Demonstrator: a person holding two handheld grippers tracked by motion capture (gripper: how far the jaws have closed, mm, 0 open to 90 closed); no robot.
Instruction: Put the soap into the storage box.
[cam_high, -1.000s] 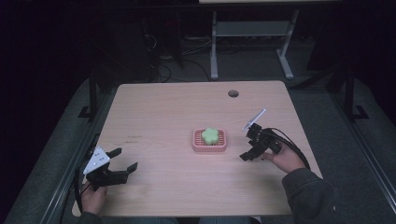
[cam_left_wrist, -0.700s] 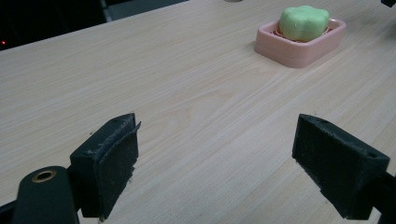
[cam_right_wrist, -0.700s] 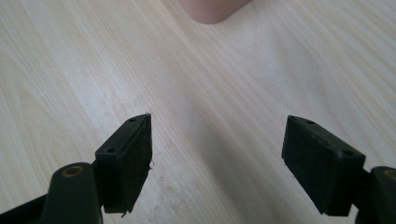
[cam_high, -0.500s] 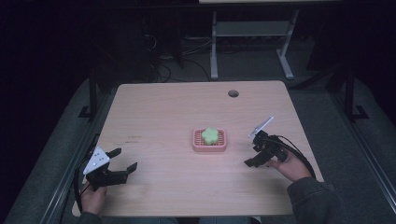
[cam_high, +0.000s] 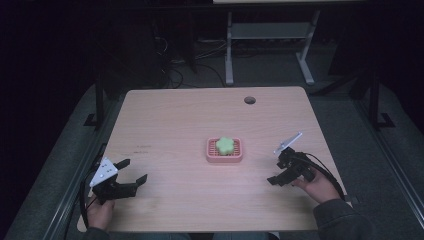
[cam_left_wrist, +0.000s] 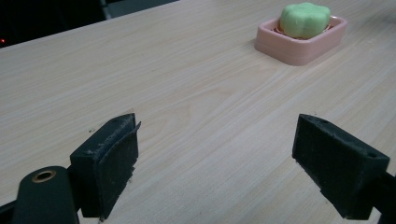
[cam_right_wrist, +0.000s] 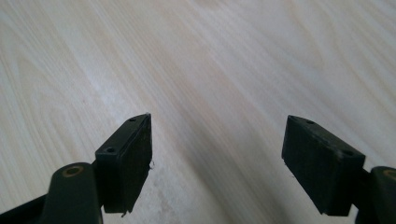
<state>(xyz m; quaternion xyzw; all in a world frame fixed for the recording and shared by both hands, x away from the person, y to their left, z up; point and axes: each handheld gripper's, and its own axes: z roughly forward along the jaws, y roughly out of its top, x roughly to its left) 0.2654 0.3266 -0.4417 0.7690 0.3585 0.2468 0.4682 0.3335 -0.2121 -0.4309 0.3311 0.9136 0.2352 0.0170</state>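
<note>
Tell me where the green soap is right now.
In the high view the green soap sits in the pink soap dish near the table's middle, between the two grippers and closer to the right gripper; the left gripper view shows it upper right.

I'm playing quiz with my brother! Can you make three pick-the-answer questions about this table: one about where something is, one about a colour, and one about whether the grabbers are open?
1. Where is the green soap?
A. in the pink dish
B. on the floor
C. in a gripper

2. What colour is the dish?
A. blue
B. pink
C. black

3. How are the left gripper and right gripper?
A. both shut
B. both open
C. one holds soap

Answers: 1 A, the soap sits inside the dish; 2 B, its rim is pink; 3 B, each gripper's jaws stand apart over bare table.
</note>
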